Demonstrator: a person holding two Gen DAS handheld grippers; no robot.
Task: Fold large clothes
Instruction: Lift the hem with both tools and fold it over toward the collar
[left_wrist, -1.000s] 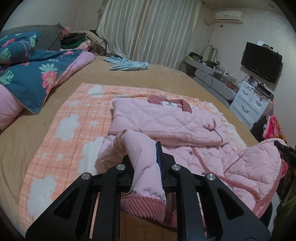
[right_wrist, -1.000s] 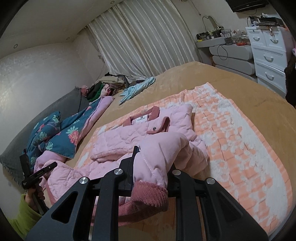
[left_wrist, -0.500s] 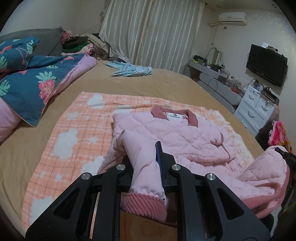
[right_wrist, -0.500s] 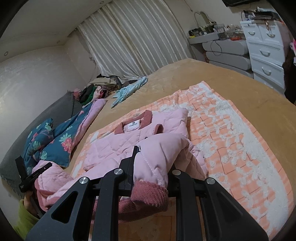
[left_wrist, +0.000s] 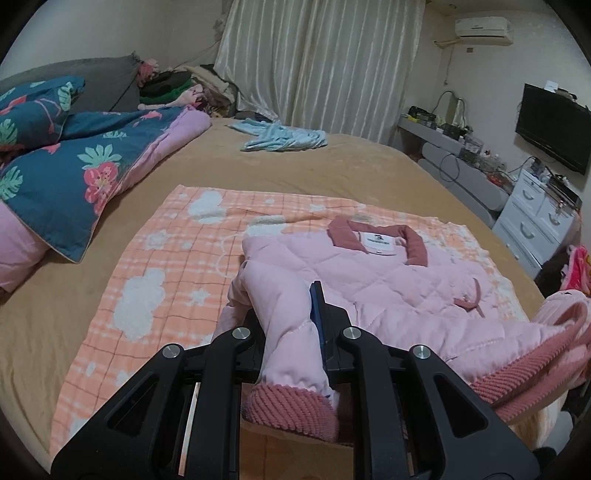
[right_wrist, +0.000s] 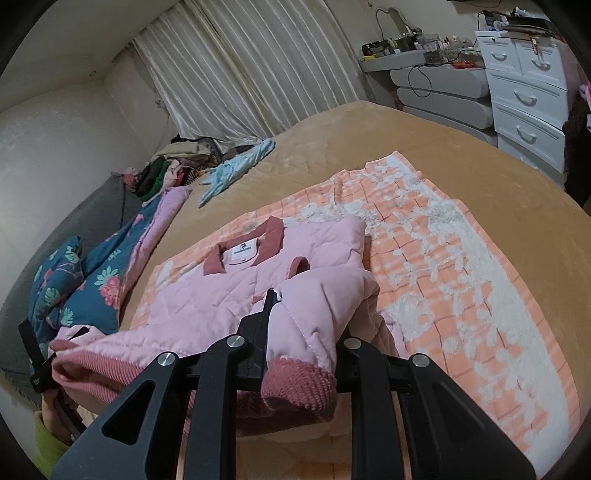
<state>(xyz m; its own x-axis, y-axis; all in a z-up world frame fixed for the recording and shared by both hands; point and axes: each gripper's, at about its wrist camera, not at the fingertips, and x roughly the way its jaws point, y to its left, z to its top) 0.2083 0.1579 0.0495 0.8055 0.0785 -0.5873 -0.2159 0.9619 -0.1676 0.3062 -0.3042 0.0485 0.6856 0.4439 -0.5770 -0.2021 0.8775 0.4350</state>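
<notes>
The pink quilted jacket (left_wrist: 388, 280) lies on the orange checked blanket (left_wrist: 177, 258) spread across the tan bed (left_wrist: 332, 162), collar (left_wrist: 376, 240) at the far end, label up, its long axis running from that collar straight back toward the two grippers. So the whole body of the garment sits ahead of both tools, and the bottom edge is the part lifted off the blanket. The left gripper (left_wrist: 295, 332) is clamped tight on one bottom corner, pale quilting bunched between its jaws and the ribbed dark-pink hem (left_wrist: 291, 406) hanging below them. The right gripper (right_wrist: 303, 325) is likewise closed hard on the opposite corner, its own ribbed band drooping underneath. The hem stretches between the two, sagging a little in the middle. Neither hand looks nearer the collar; they seem level with each other. My read: the fold is bottom-to-top, and the carry wants both corners travelling forward together along that axis, landing just short of the collar.
</notes>
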